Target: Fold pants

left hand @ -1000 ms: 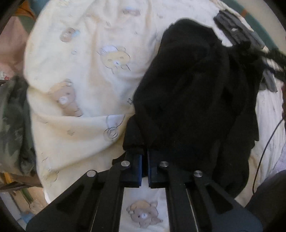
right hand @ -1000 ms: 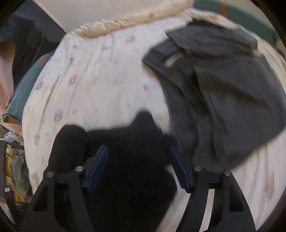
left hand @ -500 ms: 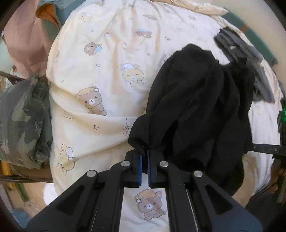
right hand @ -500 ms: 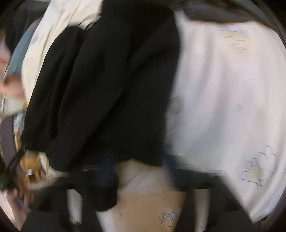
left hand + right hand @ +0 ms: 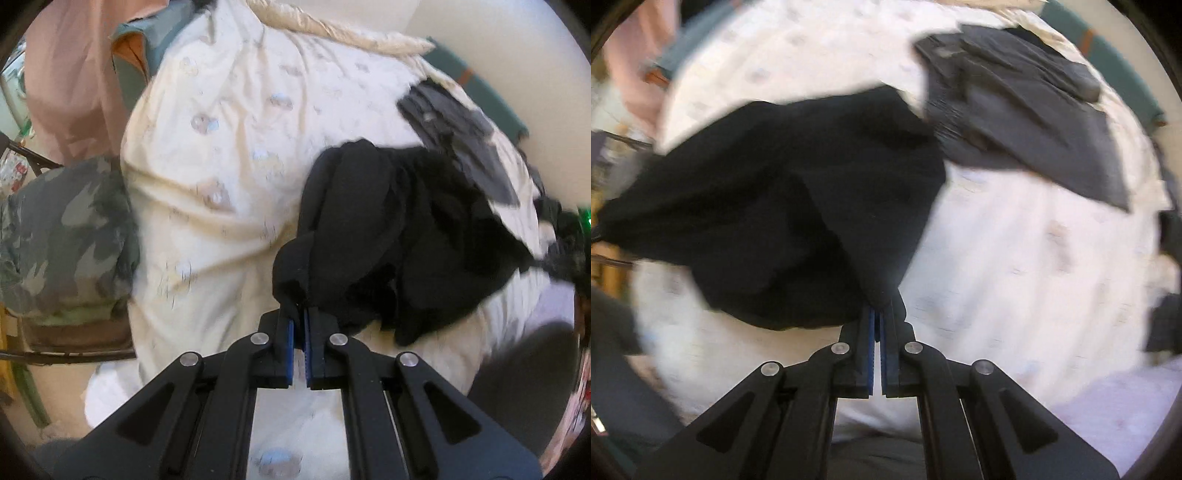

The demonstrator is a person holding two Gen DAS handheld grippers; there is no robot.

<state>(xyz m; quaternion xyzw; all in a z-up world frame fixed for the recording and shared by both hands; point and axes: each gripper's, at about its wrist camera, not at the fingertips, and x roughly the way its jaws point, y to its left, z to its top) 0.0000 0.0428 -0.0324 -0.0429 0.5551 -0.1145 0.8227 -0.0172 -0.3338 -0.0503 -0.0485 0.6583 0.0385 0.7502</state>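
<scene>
The left gripper (image 5: 299,317) is pinched almost shut, and a bunched edge of the black pants (image 5: 388,236) is caught between its two fingers. The right gripper (image 5: 877,317) is pinched tight too, with a corner of the black pants (image 5: 798,206) squeezed between its blue pads (image 5: 871,325). So the pants are held at two spots, one by each gripper.

The pants are crumpled and bunched up, not flat. They are over the cream bedsheet (image 5: 229,155), which has little bear pictures on it. The part near each gripper is lifted off the sheet. Whether the rest touches the sheet is hard to tell, because the pictures are blurry.

Beyond the pants, further from the grippers, gray clothes (image 5: 1034,110) lie spread on the sheet. Their near edge is just beside the pants.

On the far side of the sheet from the pants, at its edge, there is a camouflage cloth (image 5: 62,236) in a heap. Above that heap hangs a pink cloth (image 5: 66,85). A frilly pillow edge (image 5: 340,33) lies at the top end of the sheet.
</scene>
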